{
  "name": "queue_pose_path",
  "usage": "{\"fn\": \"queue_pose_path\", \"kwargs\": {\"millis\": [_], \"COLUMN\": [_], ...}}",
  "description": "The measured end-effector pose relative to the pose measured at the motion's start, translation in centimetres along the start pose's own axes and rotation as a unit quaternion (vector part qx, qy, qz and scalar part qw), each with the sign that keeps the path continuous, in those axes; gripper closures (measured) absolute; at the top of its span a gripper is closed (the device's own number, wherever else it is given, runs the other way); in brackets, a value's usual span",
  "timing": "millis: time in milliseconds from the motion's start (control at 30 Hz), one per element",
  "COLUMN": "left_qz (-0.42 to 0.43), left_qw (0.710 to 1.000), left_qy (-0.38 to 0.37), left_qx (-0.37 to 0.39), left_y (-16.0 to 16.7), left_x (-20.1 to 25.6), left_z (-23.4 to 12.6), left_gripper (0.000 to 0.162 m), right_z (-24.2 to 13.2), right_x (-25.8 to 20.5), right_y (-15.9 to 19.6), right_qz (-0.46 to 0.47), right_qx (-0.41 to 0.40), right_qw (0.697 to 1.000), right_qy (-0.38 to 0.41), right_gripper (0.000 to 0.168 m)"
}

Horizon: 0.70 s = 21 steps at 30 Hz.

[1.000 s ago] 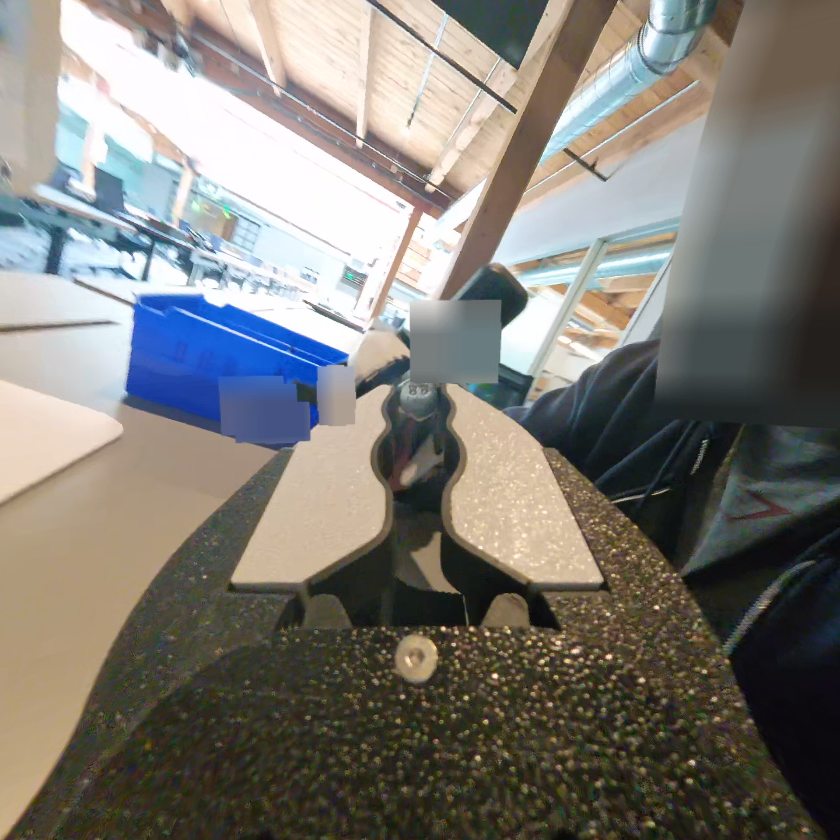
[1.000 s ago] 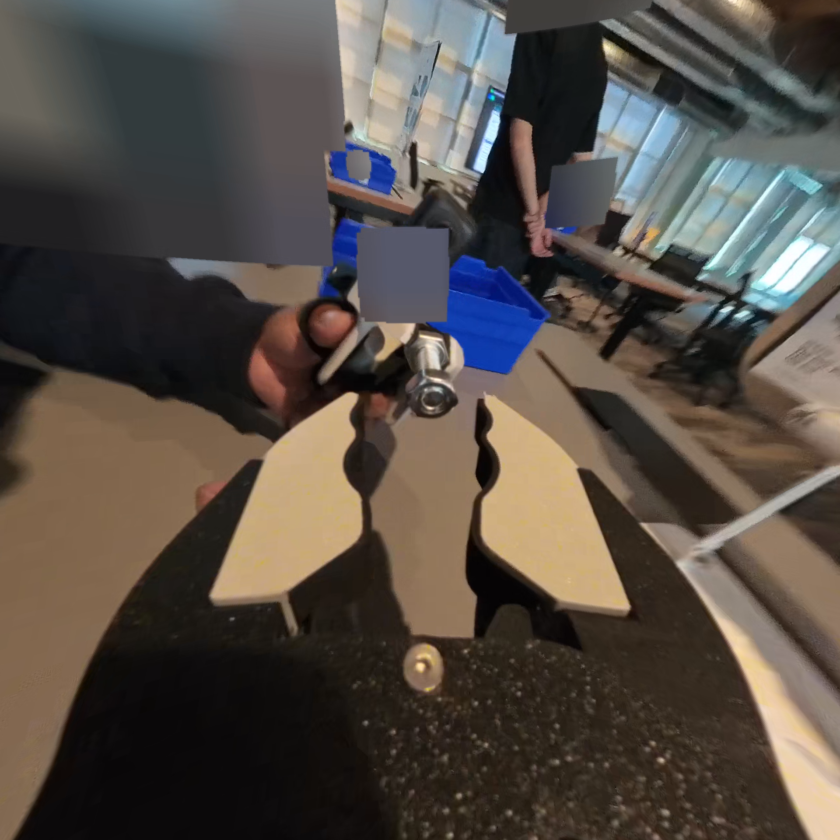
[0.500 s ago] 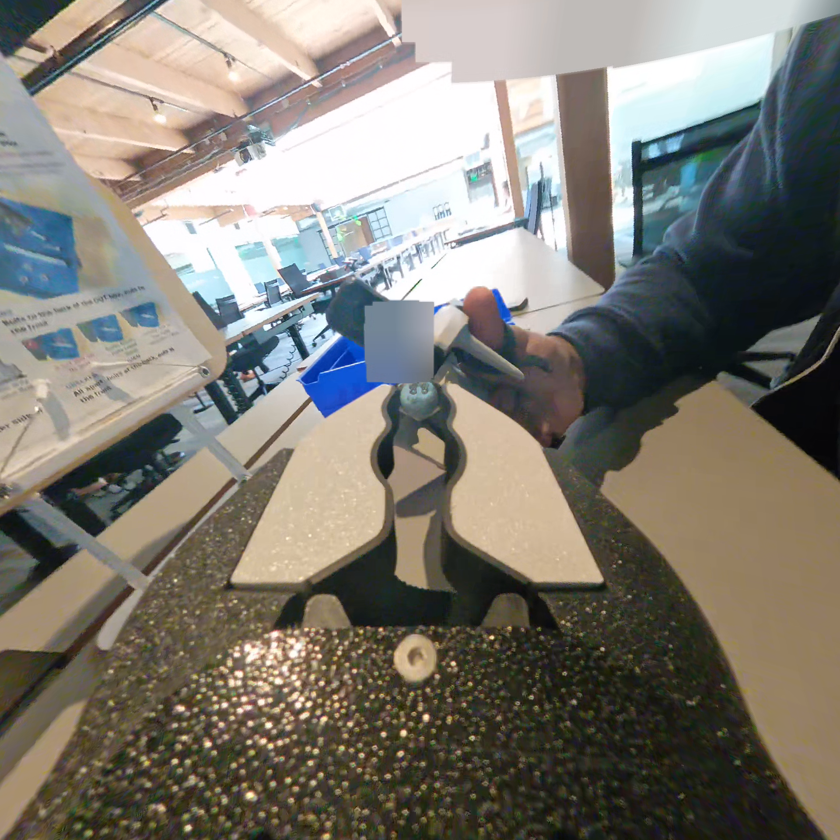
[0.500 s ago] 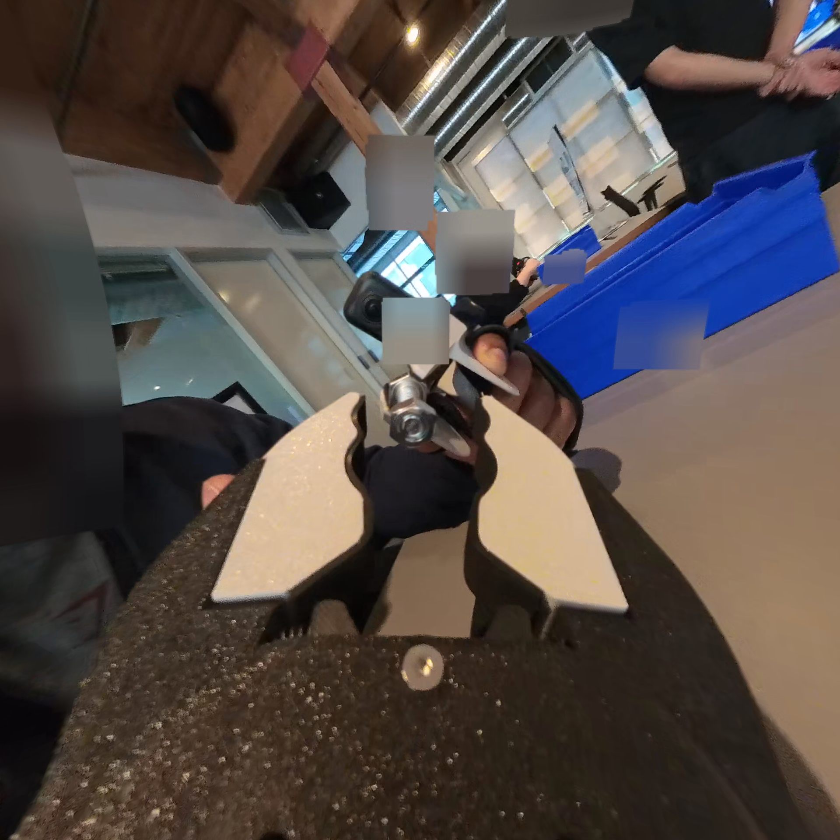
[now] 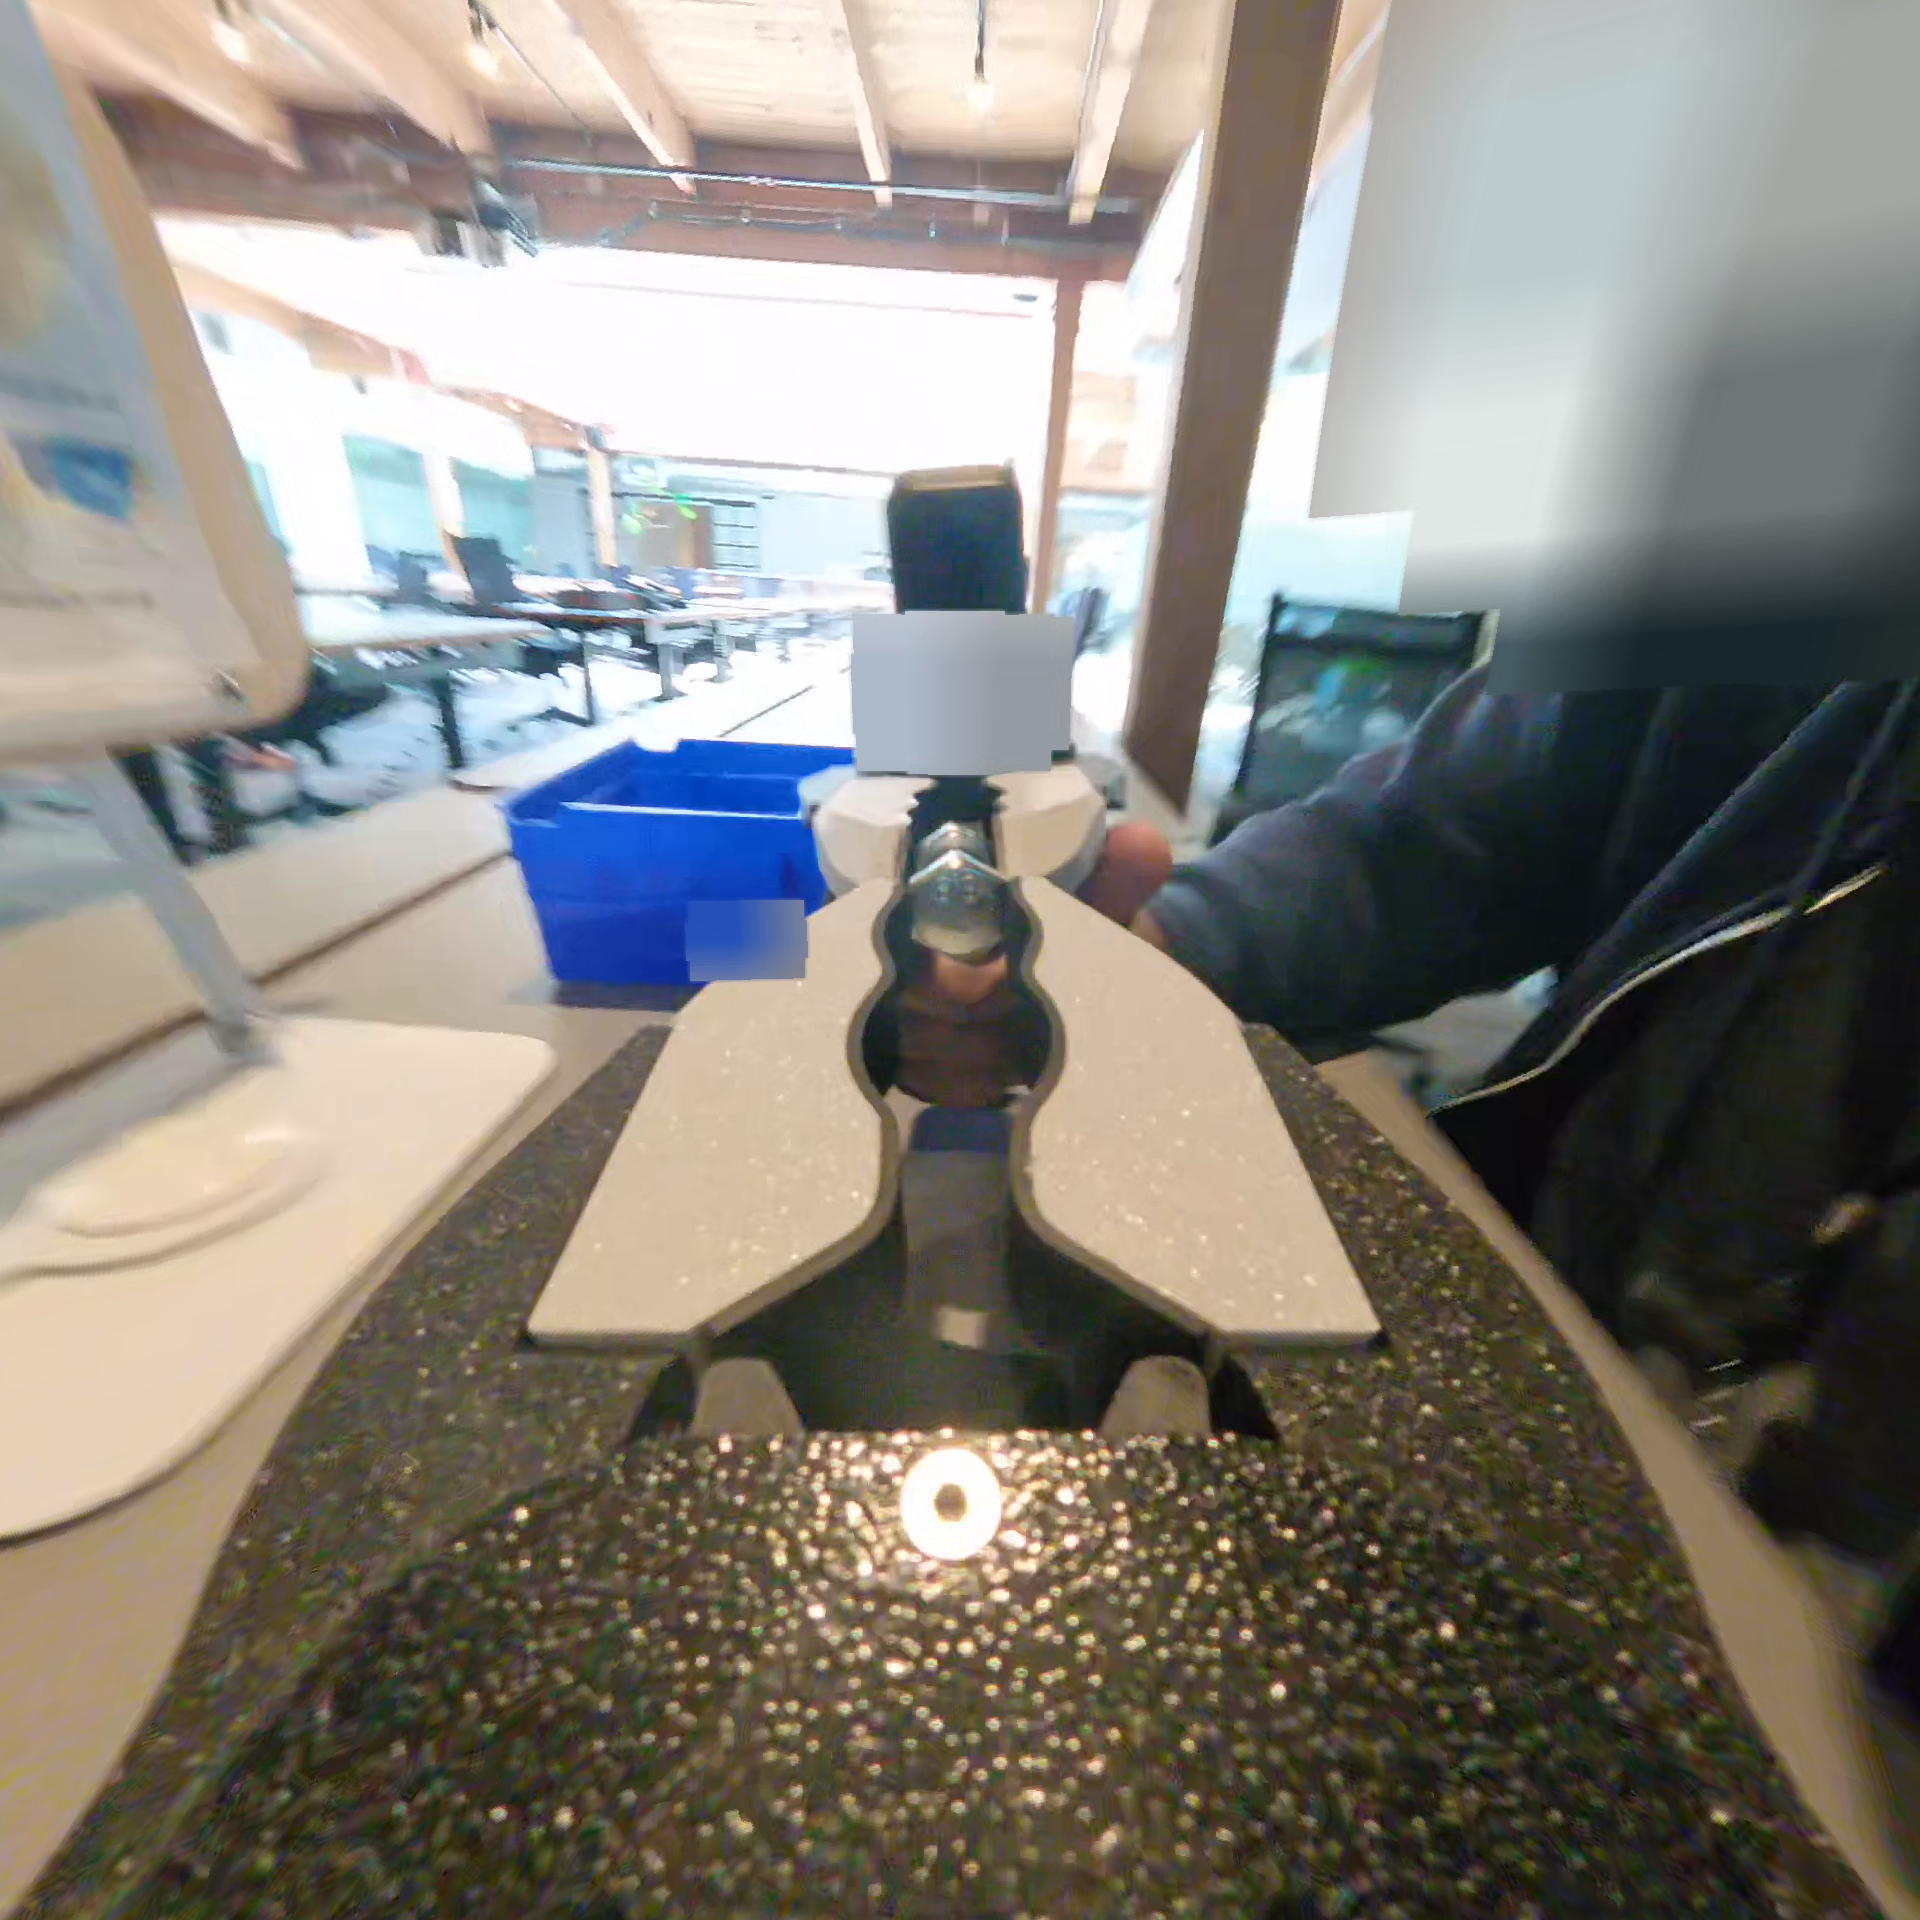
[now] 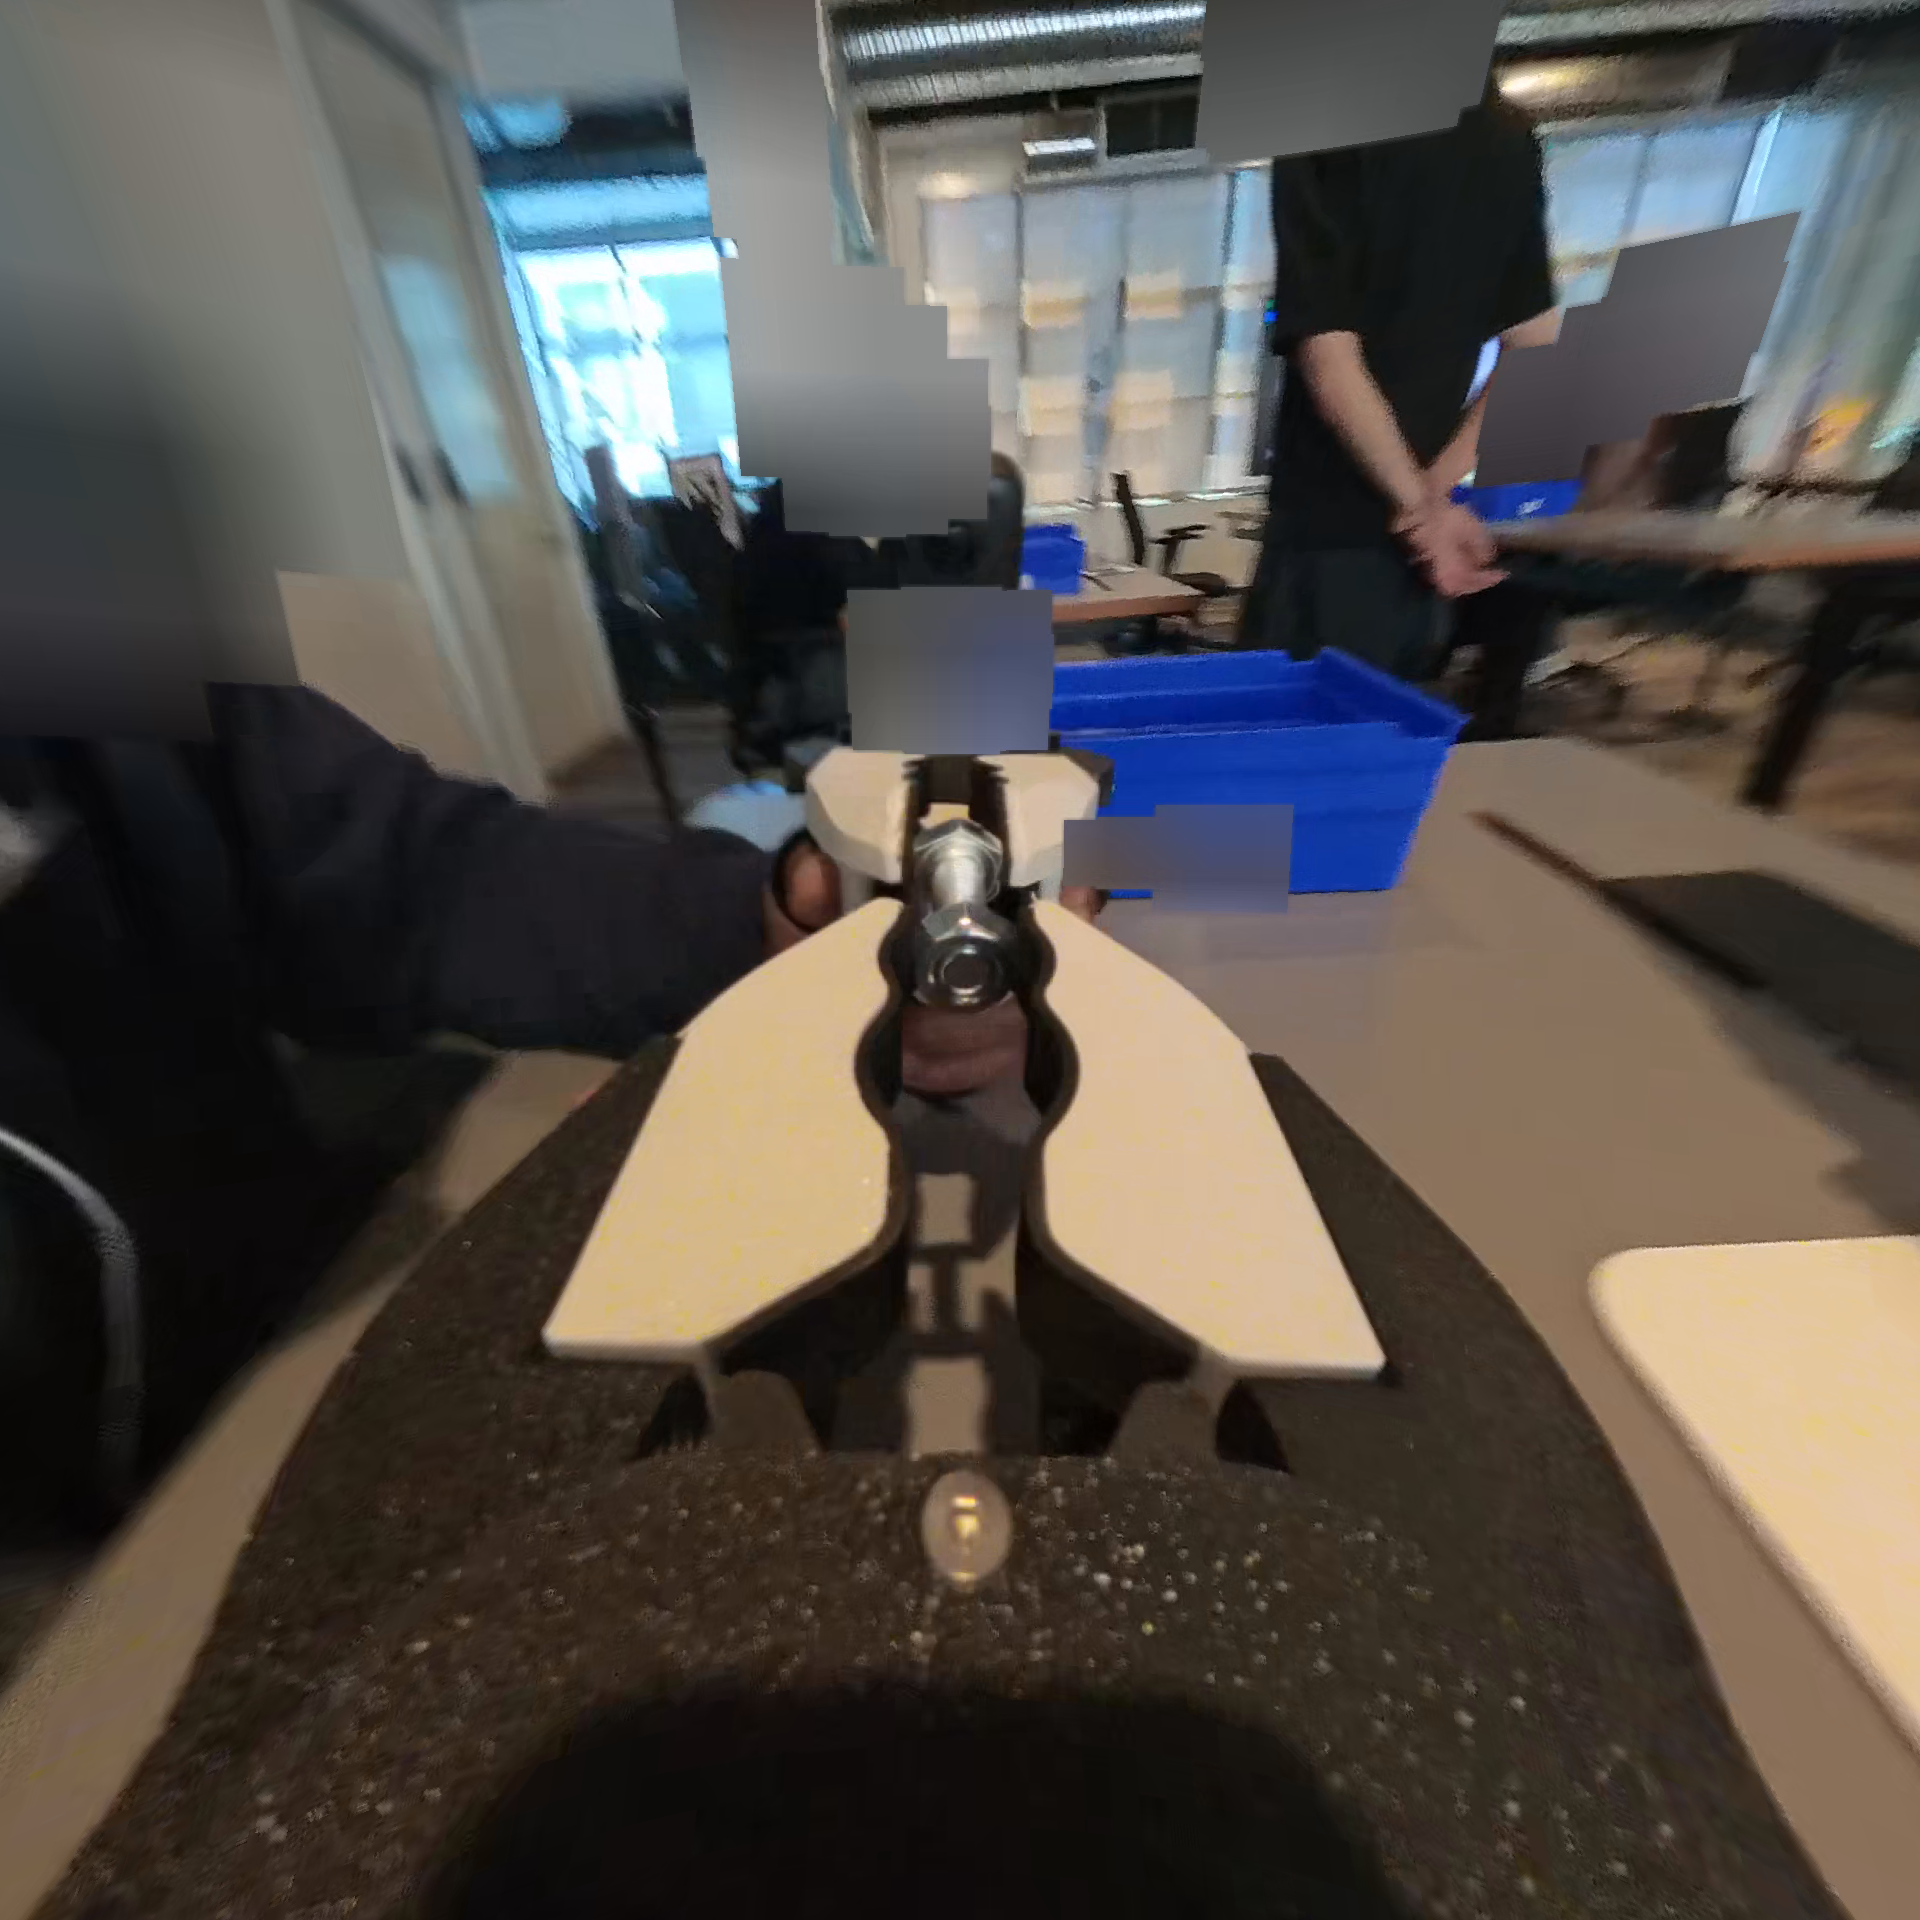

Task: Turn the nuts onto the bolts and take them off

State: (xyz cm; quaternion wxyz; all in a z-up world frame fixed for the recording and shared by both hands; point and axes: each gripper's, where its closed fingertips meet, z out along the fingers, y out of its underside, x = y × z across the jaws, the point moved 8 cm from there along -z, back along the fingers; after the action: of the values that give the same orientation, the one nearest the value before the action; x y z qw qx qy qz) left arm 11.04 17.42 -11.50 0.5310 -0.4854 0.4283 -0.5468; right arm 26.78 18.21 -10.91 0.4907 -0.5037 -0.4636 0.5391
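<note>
Evidently the work is mid-course: both tongs face each other tip to tip above the surface, joined by a single bolt. The left tongs are clamped on the bolt's hex head, which sits in the notch nearest their tips. In the right wrist view the right tongs are closed around a nut at the near end of the bolt, with the bolt's end face showing in the nut's middle. Bare thread runs from that nut away toward the opposite tongs, so the nut appears to sit only at the tip of the thread. Whether it is being wound on or is nearly off cannot be told from this alone. Either way, one nut and bolt are engaged, and I judge that turning remains to be done. Beyond the tips of both tongs stands a blue bin on the surface; its contents are hidden, and no other nuts or bolts show.
</note>
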Motion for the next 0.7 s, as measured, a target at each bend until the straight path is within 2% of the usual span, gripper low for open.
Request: {"fn": "queue_pose_path", "kwargs": {"millis": [100, 200, 367, 433, 633, 700], "left_qz": [-0.139, -0.245, -0.324, -0.317, -0.279, -0.265], "left_qw": [0.989, 0.964, 0.937, 0.940, 0.953, 0.957], "left_qy": [0.050, 0.084, 0.112, 0.108, 0.094, 0.095], "left_qx": [0.030, 0.055, 0.072, 0.070, 0.069, 0.075], "left_y": [0.9, 2.0, 2.9, 2.9, 2.4, 2.1], "left_x": [-0.9, -1.6, -1.9, -1.9, -1.8, -1.7], "left_z": [0.0, 0.2, 0.4, 0.4, 0.2, 0.2], "left_gripper": [0.146, 0.146, 0.146, 0.146, 0.146, 0.146], "right_z": [0.0, 0.0, 0.1, 0.2, 0.3, 0.4], "right_x": [-0.8, -1.5, -2.4, -2.5, -2.1, -1.8], "right_y": [-0.1, 0.0, 0.5, 0.6, 0.5, 0.5], "right_qz": [-0.143, -0.267, -0.381, -0.383, -0.322, -0.288], "right_qx": [-0.043, -0.083, -0.111, -0.109, -0.101, -0.100], "right_qw": [0.987, 0.954, 0.905, 0.904, 0.930, 0.942], "right_qy": [0.057, 0.107, 0.152, 0.158, 0.145, 0.139], "right_gripper": [0.151, 0.151, 0.150, 0.150, 0.149, 0.135]}}
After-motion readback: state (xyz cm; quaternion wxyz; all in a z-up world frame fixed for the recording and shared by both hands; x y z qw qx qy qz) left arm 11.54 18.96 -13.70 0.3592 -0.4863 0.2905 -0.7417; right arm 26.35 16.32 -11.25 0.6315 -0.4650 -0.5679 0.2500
